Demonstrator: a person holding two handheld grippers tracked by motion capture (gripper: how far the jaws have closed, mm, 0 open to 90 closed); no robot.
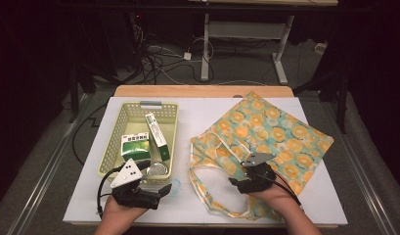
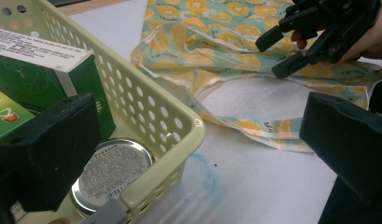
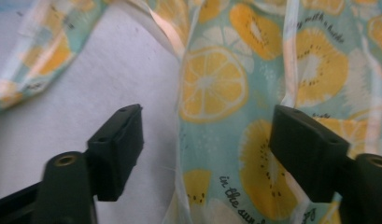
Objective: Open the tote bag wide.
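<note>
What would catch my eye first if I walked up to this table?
Probably the bright fruit-print cloth bag spread over the table's right half, with the right gripper poised open at its edge near the handles. Next, the pale yellow basket on the left, holding green boxes and a round tin, the left gripper open beside its near corner.

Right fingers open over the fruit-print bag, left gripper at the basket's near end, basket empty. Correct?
Not quite: the basket isn't empty. The high view shows green boxes and a round tin inside. The right gripper is open over the bag; the left gripper is there.
</note>
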